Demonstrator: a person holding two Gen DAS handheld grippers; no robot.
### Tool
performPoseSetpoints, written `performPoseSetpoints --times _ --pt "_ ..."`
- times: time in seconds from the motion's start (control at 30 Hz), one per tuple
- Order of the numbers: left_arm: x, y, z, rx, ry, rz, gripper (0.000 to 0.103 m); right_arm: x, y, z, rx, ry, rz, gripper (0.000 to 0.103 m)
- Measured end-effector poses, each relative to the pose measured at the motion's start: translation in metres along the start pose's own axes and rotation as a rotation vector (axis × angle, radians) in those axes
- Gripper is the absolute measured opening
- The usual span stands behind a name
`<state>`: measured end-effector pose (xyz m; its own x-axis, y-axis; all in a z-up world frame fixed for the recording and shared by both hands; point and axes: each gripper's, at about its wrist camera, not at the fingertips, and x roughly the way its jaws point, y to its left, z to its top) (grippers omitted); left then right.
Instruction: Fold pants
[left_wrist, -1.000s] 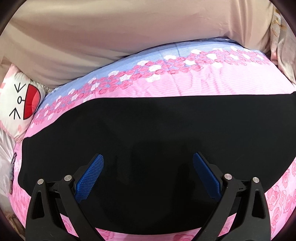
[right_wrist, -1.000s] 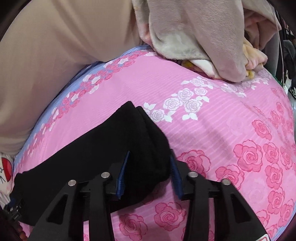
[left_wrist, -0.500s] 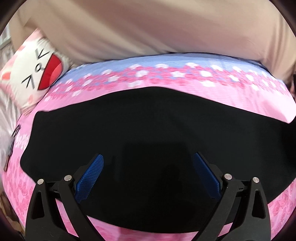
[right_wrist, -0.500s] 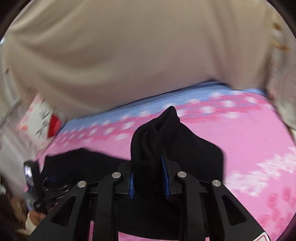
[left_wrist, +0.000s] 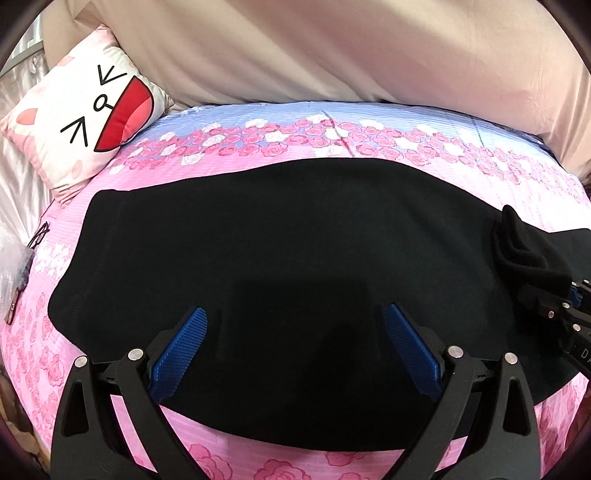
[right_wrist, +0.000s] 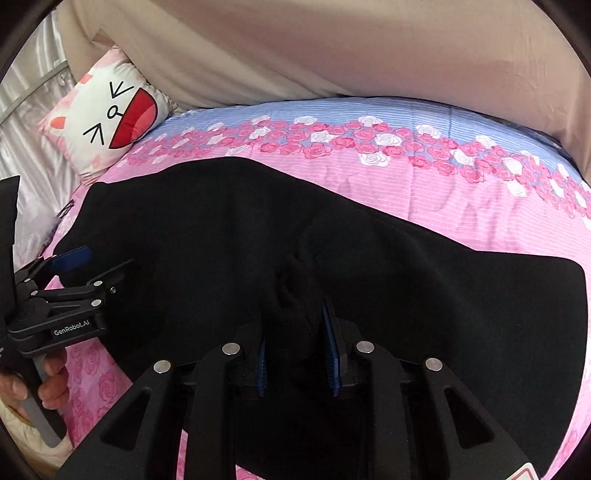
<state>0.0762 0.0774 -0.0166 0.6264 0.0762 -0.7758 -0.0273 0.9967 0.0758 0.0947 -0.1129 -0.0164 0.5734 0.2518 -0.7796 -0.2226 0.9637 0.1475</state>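
Black pants (left_wrist: 295, 240) lie stretched across the pink rose-print bedsheet (left_wrist: 258, 465). My left gripper (left_wrist: 295, 332) hovers open above their near edge, with nothing between the blue pads (left_wrist: 184, 350). My right gripper (right_wrist: 295, 332) is shut on a bunched end of the pants (right_wrist: 291, 284), held over the rest of the cloth (right_wrist: 424, 295). In the left wrist view the right gripper (left_wrist: 554, 306) comes in at the right edge with that bunch (left_wrist: 524, 254) in it. In the right wrist view the left gripper (right_wrist: 74, 273) shows at the left, held by a hand (right_wrist: 48, 376).
A cat-face pillow (left_wrist: 92, 122) sits at the far left corner of the bed. A beige blanket (left_wrist: 332, 48) runs along the far side. Small dark items (left_wrist: 22, 266) lie at the left edge of the sheet, beside crinkled plastic.
My right gripper has swung left across the bed with the pants end, bringing it over the rest of the cloth. My left gripper slid left along the pants toward the pillow.
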Motion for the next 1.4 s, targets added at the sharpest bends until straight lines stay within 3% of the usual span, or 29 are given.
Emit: performPoseSetpoints --times 0.2,0.3,0.33,0.4,0.43,0.53,0.73,0.8,0.83,0.97,1.03,1.13,1.2,1.3,1.37,1.4 --pt "-0.004 0.018 -0.001 -0.031 -0.017 -0.004 0.095 -0.026 0.02 0.02 0.007 -0.081 0.093 0.024" --pt "-0.003 0.034 0.0 -0.069 -0.014 0.011 0.095 0.006 0.042 0.017 -0.043 -0.018 0.097 0.028" --pt "-0.002 0.043 0.0 -0.085 -0.011 0.018 0.095 0.028 0.048 0.01 -0.06 0.049 0.102 0.036" --pt "-0.001 0.057 -0.002 -0.11 -0.007 0.03 0.095 0.022 0.061 -0.001 -0.114 -0.023 0.072 0.046" --pt "-0.002 0.068 -0.004 -0.127 -0.008 0.045 0.095 0.016 0.067 -0.004 -0.138 -0.006 0.093 0.058" --pt "-0.003 0.092 -0.01 -0.15 -0.01 0.093 0.095 -0.016 0.063 -0.006 -0.118 -0.047 0.147 0.061" --pt "0.002 0.119 -0.019 -0.186 0.012 0.125 0.095 -0.036 0.029 -0.009 -0.055 -0.063 0.032 0.061" --pt "0.002 0.114 -0.018 -0.181 0.01 0.133 0.095 -0.031 0.027 -0.009 -0.024 -0.041 0.068 0.05" --pt "0.002 0.111 -0.018 -0.177 0.008 0.127 0.095 -0.025 0.03 -0.008 -0.026 -0.027 0.096 0.034" --pt "-0.004 0.105 -0.019 -0.173 -0.001 0.106 0.095 0.006 0.052 -0.007 -0.064 0.01 0.14 0.03" --pt "-0.006 0.109 -0.02 -0.186 0.004 0.087 0.095 0.016 0.061 -0.005 -0.083 0.009 0.129 0.015" --pt "-0.012 0.129 -0.023 -0.248 -0.004 0.076 0.095 0.008 0.079 -0.004 -0.145 0.001 0.125 0.013" --pt "-0.015 0.154 -0.027 -0.328 -0.011 0.076 0.095 0.007 0.085 -0.004 -0.169 -0.014 0.082 0.016" --pt "-0.012 0.203 -0.036 -0.505 -0.008 0.124 0.095 -0.011 0.075 -0.009 -0.134 -0.059 0.102 0.024" --pt "-0.001 0.233 -0.042 -0.617 0.017 0.146 0.095 -0.024 0.062 -0.013 -0.092 -0.097 0.067 0.053" --pt "0.008 0.245 -0.044 -0.666 0.038 0.13 0.095 -0.03 0.054 -0.015 -0.071 -0.111 0.045 0.055"
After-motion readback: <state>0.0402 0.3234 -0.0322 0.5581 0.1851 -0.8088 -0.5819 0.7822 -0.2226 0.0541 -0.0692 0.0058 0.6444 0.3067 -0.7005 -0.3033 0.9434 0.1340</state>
